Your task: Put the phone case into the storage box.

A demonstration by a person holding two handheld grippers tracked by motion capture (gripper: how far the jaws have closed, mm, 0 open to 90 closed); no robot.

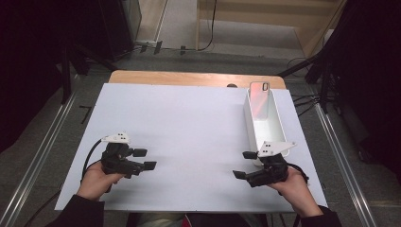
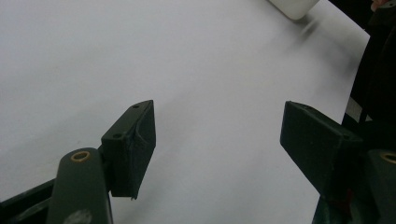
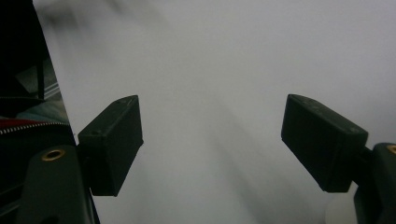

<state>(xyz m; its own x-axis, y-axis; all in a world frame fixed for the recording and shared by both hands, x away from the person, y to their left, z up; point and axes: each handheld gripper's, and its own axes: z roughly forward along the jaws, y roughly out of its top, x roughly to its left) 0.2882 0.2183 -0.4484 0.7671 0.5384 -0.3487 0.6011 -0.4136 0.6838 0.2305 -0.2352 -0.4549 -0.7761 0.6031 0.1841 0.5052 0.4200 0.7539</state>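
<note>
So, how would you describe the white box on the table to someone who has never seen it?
Start at the white sheet covering the table and go to its right edge. There stands a long, narrow white box, open-topped, with a pinkish phone leaning inside.

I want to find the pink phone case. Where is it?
In the high view, the pink phone case leans inside the white bin at the table's right, beyond the right gripper.

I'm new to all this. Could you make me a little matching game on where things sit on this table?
Things:
1 left gripper
2 right gripper
3 pink phone
4 white bin

Places:
A along the right edge of the white sheet
B standing in the bin's far end
C over the sheet's near left part
D at the bin's near end

Pairs: 1-C, 2-D, 3-B, 4-A
</note>
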